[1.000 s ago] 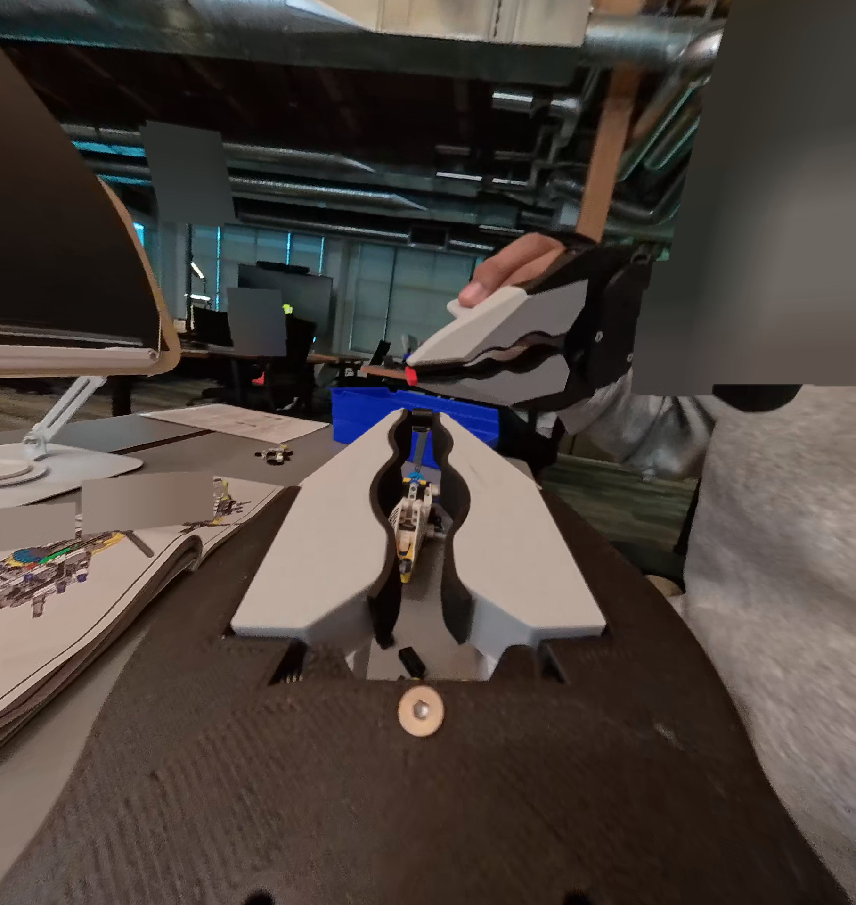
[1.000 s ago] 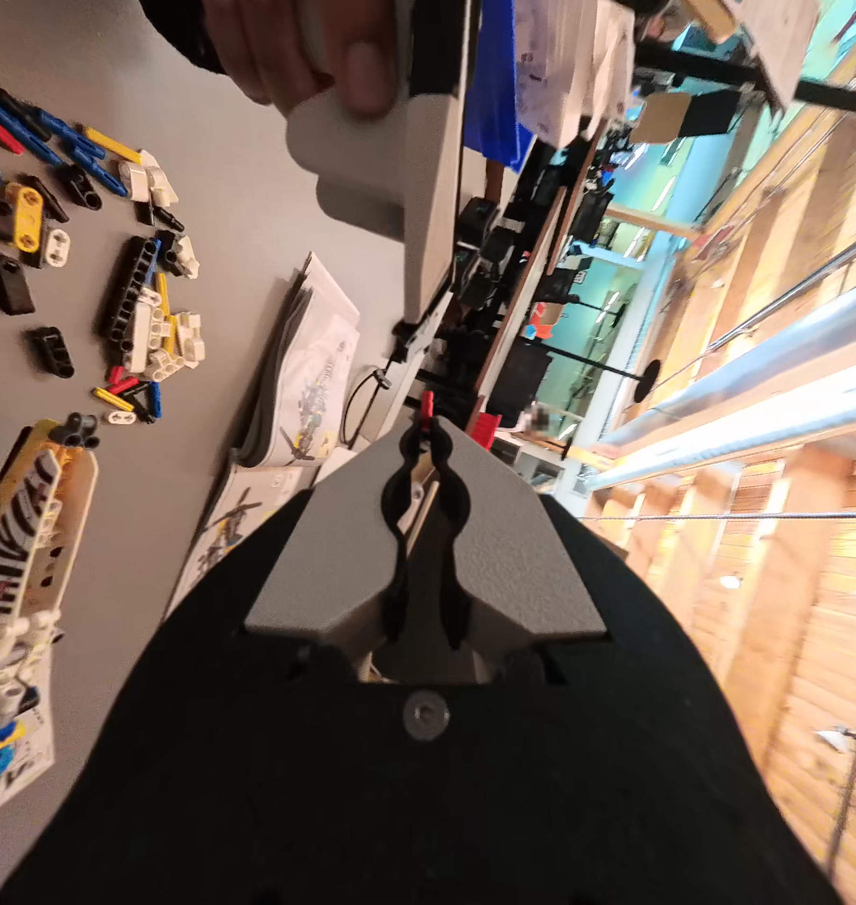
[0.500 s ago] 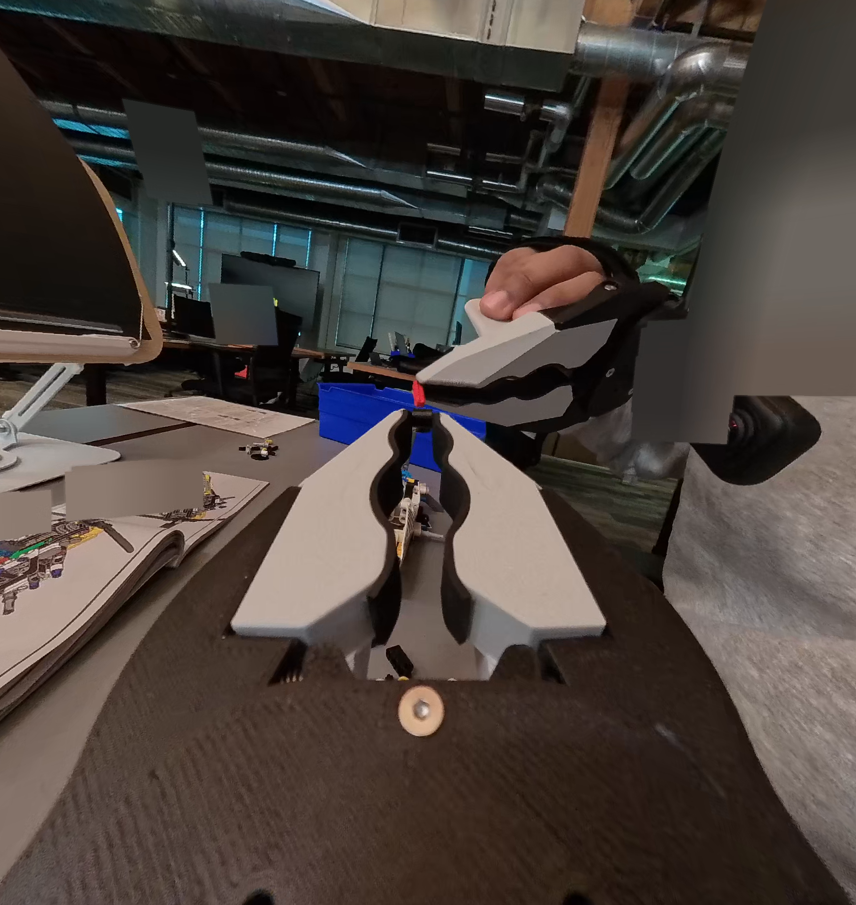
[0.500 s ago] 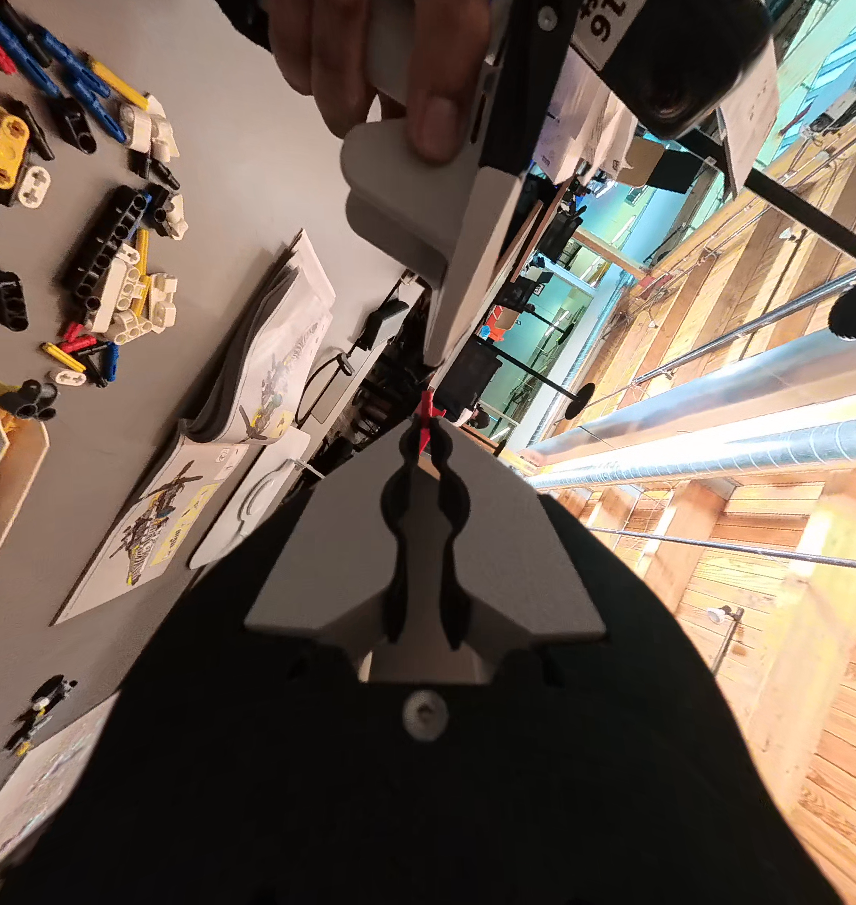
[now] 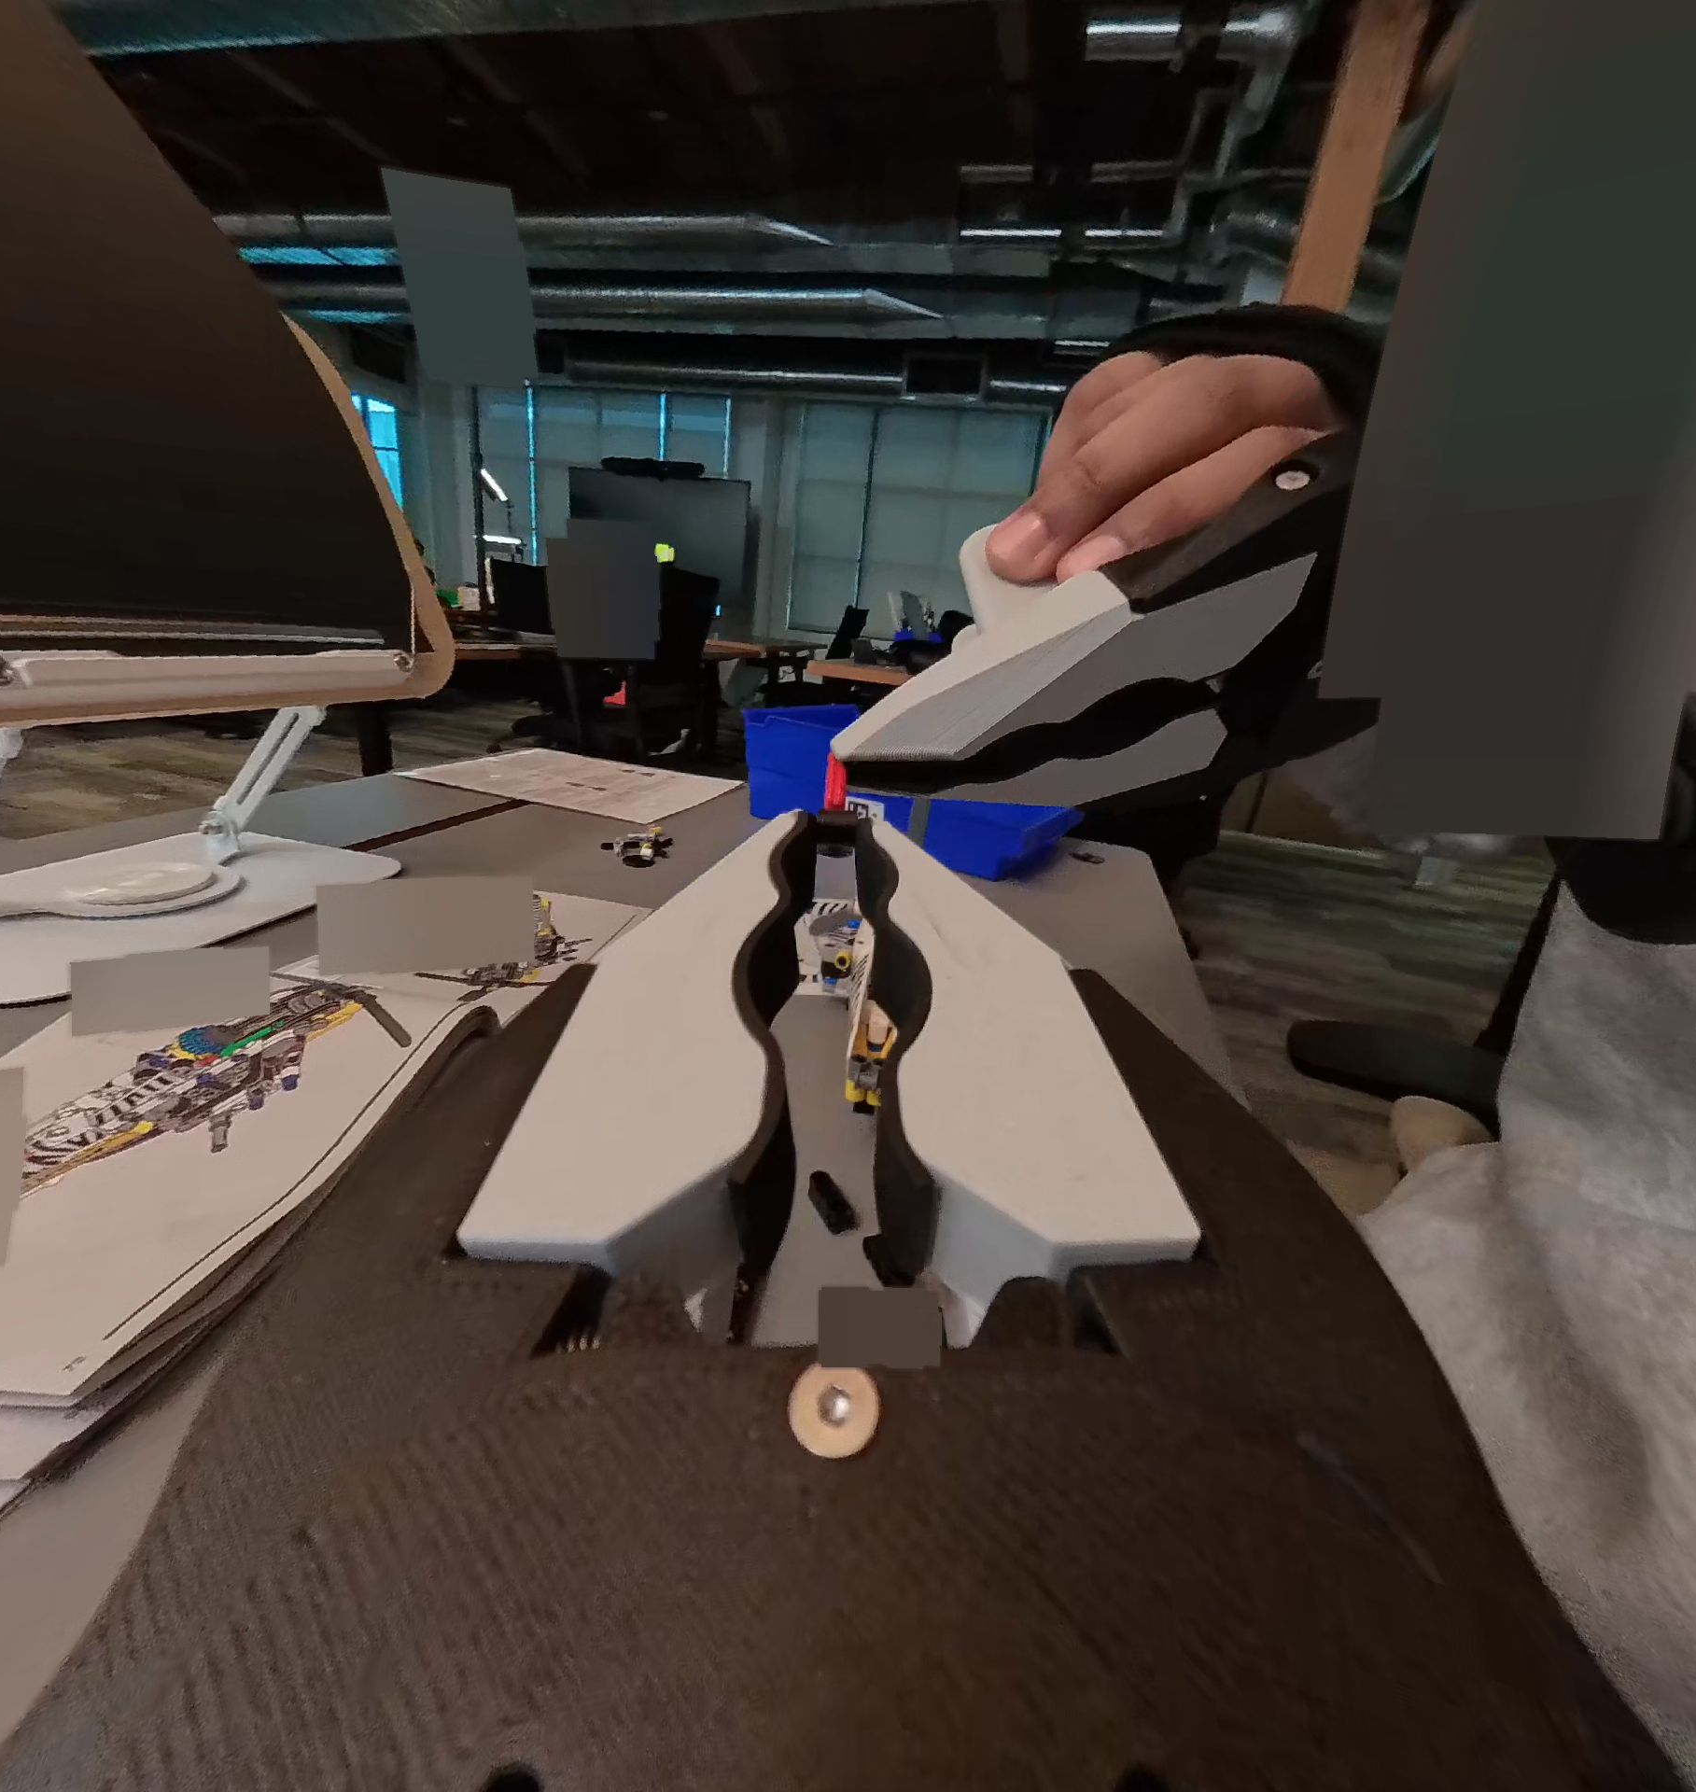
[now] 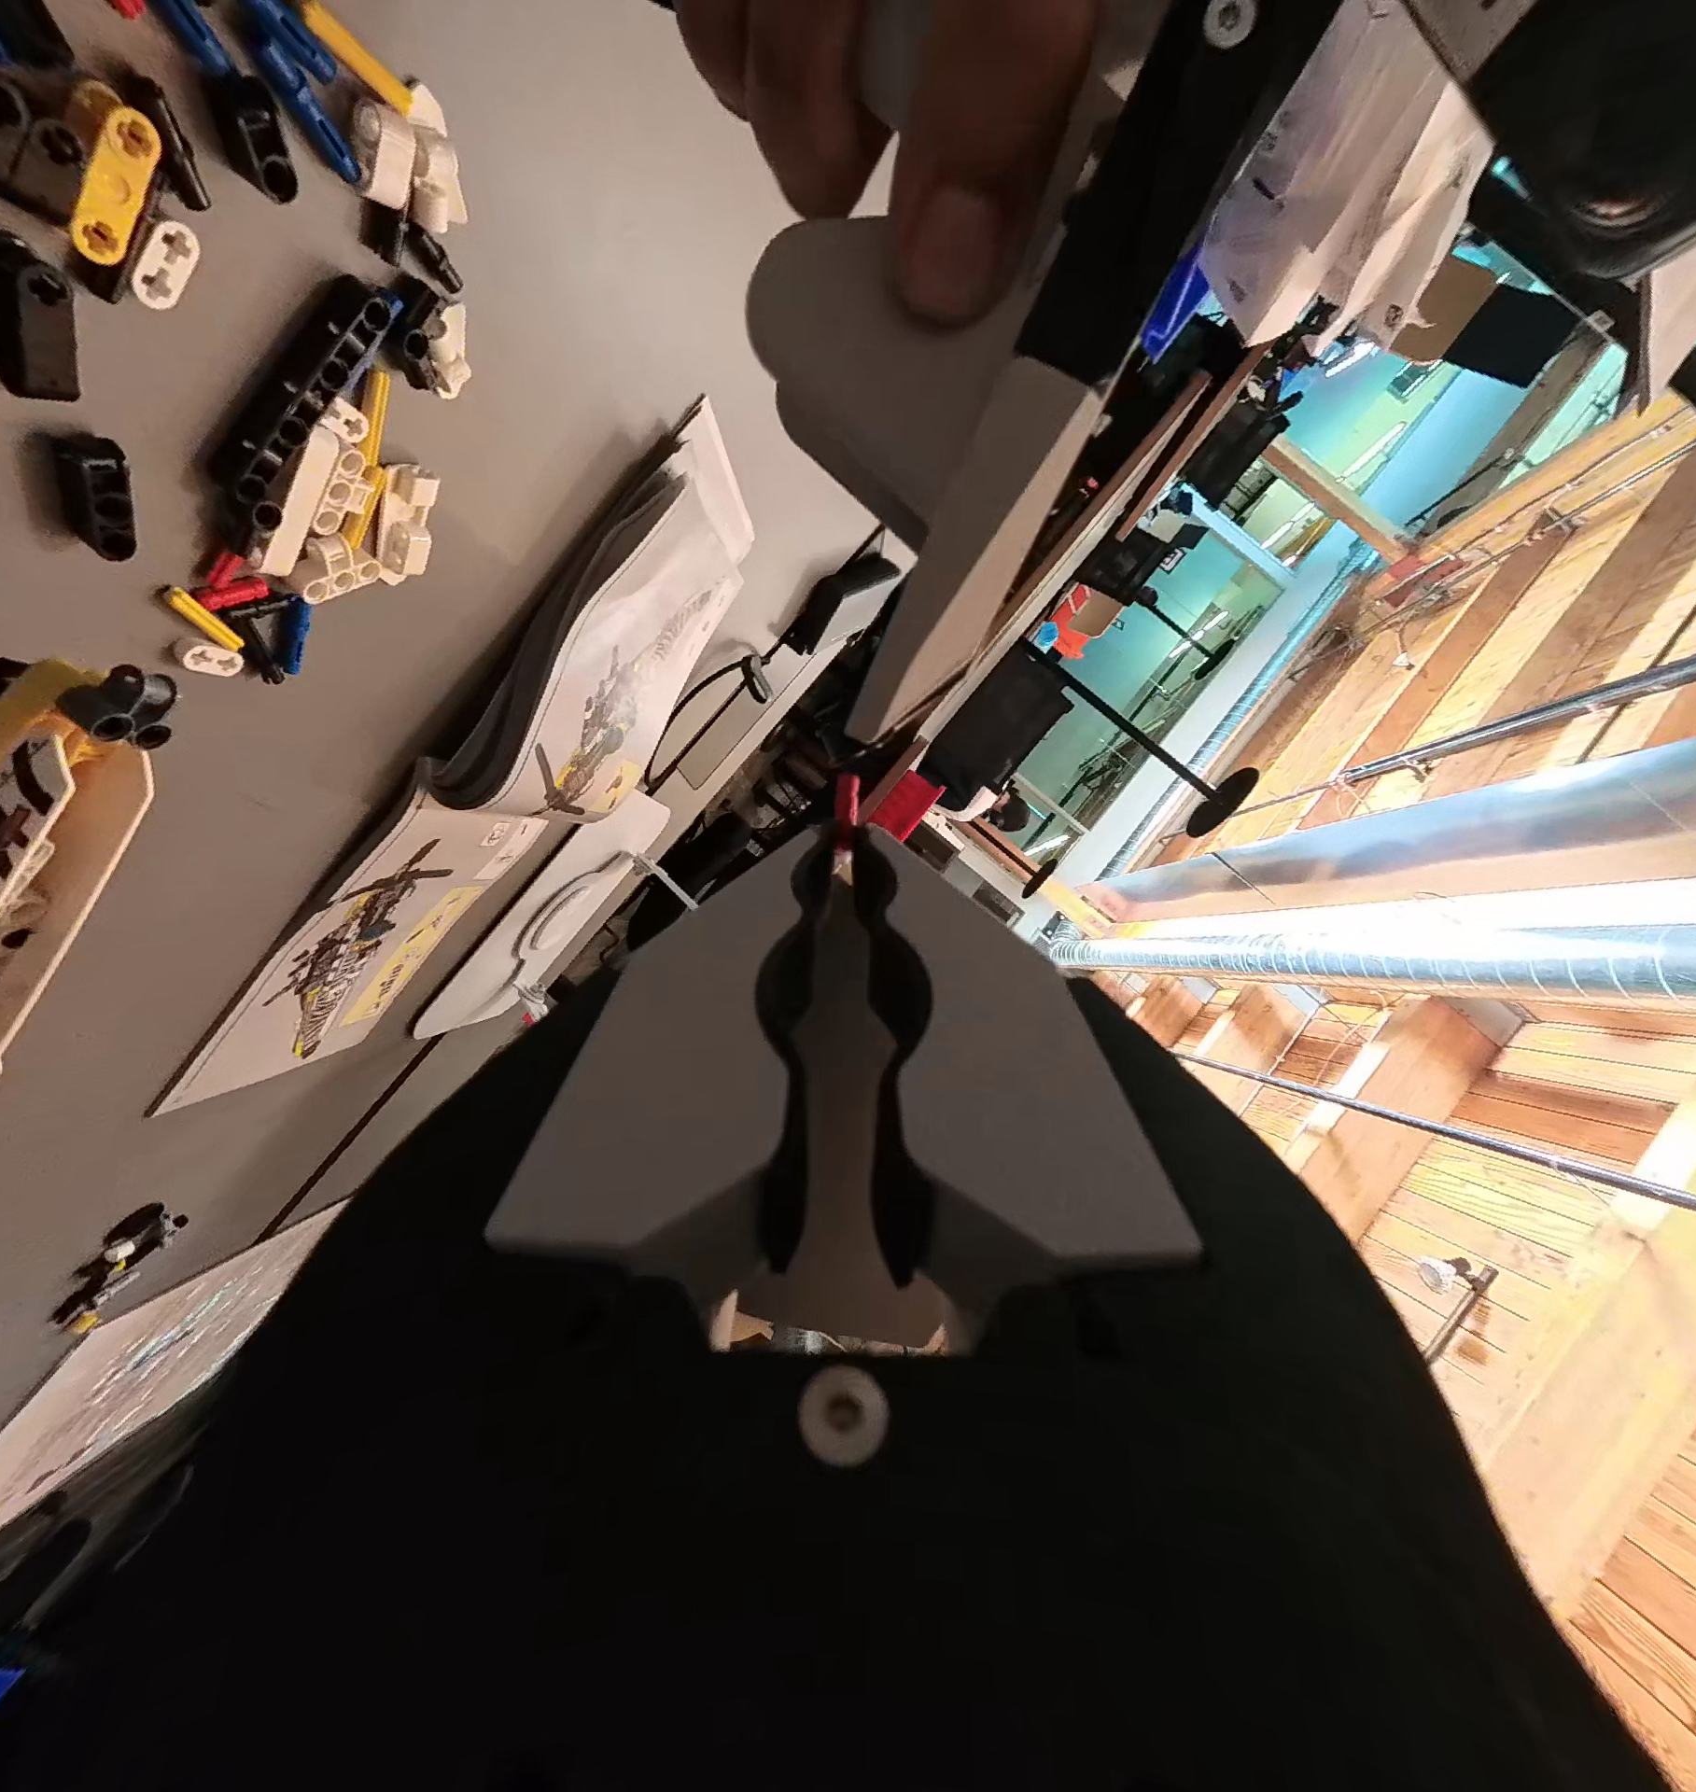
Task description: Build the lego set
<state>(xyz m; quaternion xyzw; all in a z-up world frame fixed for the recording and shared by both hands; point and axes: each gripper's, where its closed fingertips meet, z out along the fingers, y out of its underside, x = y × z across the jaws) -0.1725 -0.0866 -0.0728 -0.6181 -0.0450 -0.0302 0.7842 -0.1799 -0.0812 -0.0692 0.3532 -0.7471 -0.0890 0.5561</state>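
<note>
In the left wrist view my left gripper (image 5: 832, 824) is shut on a small black lego piece (image 5: 834, 819) pinched at its very tips, held above the table. My right gripper (image 5: 848, 763) comes in from the upper right, a hand on it, shut on a small red pin (image 5: 834, 782). The pin's lower end meets the black piece. In the right wrist view my right gripper (image 6: 846, 855) holds the red pin (image 6: 846, 805) out past its tips, and the left gripper's fingers (image 6: 921, 582) reach down to it from above.
An open instruction booklet (image 5: 242, 1086) lies at the left, with a white stand (image 5: 145, 873) behind it. A blue bin (image 5: 970, 834) and a small assembly (image 5: 640, 846) sit farther back. Loose lego pieces (image 6: 320, 465) and a striped partial build (image 6: 19, 824) lie on the grey table (image 6: 582, 291).
The two grippers have closed in on each other. The red pin, earlier a little apart from the left tips, now touches the black piece. Both grips have stayed shut.
</note>
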